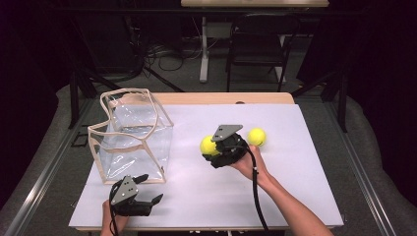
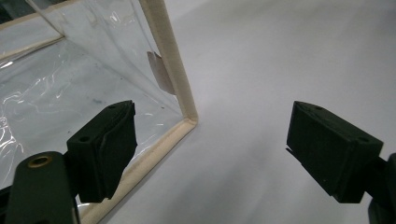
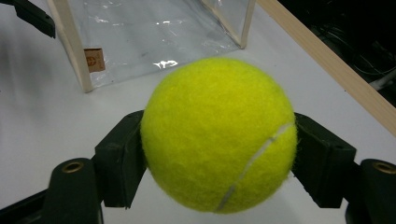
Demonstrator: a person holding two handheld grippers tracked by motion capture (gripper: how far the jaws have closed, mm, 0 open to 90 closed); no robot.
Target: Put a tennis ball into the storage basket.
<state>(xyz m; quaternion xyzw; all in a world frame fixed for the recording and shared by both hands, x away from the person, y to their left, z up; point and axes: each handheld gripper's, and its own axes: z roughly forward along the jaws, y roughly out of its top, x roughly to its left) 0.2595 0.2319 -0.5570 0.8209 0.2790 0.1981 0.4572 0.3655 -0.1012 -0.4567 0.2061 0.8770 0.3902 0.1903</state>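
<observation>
— On the white table [image 1: 206, 196]?
— Right gripper [image 1: 216, 150] clamped on a tennis ball [image 1: 208, 145] mid-table; clear bag [image 1: 133, 135] near left edge.
— Left gripper [image 1: 147, 189]?
— Spread apart, near front edge. Dark room; chair [image 1: 260, 42] beyond.

We see a table [image 1: 295, 196] covered by a white sheet, with a bare wooden strip [image 1: 221, 98] along its far edge. Beyond it stands a black folding chair [image 1: 258, 44] on a grey floor [image 1: 196, 78]. Cables [image 1: 167, 51] lie on that floor beside a white table leg [image 1: 203, 49]. The surroundings are dark; light falls on the tabletop.
</observation>
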